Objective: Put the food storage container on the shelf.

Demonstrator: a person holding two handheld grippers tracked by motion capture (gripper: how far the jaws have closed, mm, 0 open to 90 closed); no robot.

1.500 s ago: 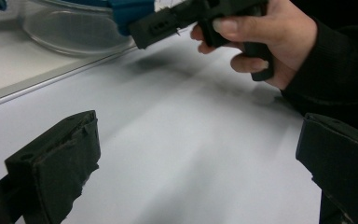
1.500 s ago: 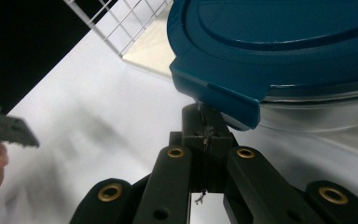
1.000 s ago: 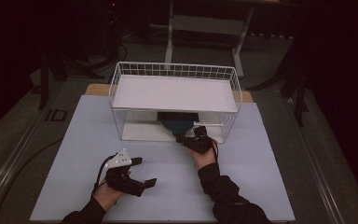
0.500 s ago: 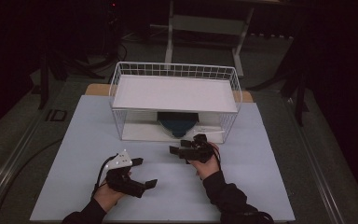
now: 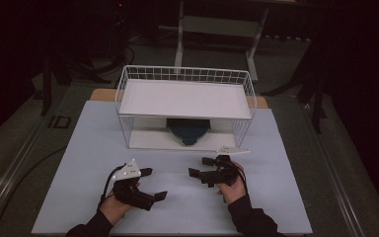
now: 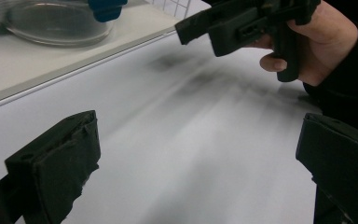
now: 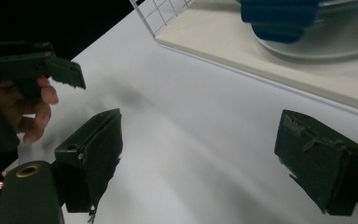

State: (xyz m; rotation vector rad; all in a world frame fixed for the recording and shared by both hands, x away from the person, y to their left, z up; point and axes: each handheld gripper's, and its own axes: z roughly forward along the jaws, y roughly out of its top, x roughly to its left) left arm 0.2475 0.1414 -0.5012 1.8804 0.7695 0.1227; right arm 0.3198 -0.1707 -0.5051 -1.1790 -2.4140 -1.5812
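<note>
Resting under the white wire rack [image 5: 185, 94], on the rack's lower board, a glass bowl [image 6: 58, 23] is holding a blue object [image 5: 188, 130], and nothing is gripping either of them

Right gripper [image 5: 203, 167]: hovering over the white table mat [image 5: 276, 197] near the rack's front edge, jaws spread wide and empty; they have just been opening, with nothing between them. A second ago this gripper was reaching under the rack at the blue object; it is now sitting nearer the person and a little further left, while the blue object is staying in the bowl.

Left gripper [image 5: 154, 183]: lying low over the mat at near left, jaws released and empty, in the same place as in the earlier frames.

Risks, as a judgement:
- The bowl is sitting close to the front edge of the lower board, so any return reach under the shelf could be nudging it forward or off the board.
- The low shelf is leaving little clearance, so a raised wrist could be catching the wire front and shifting the whole rack.
- The two grippers are standing near each other over the mat, so a careless crossing move could be knocking one against the other
</note>
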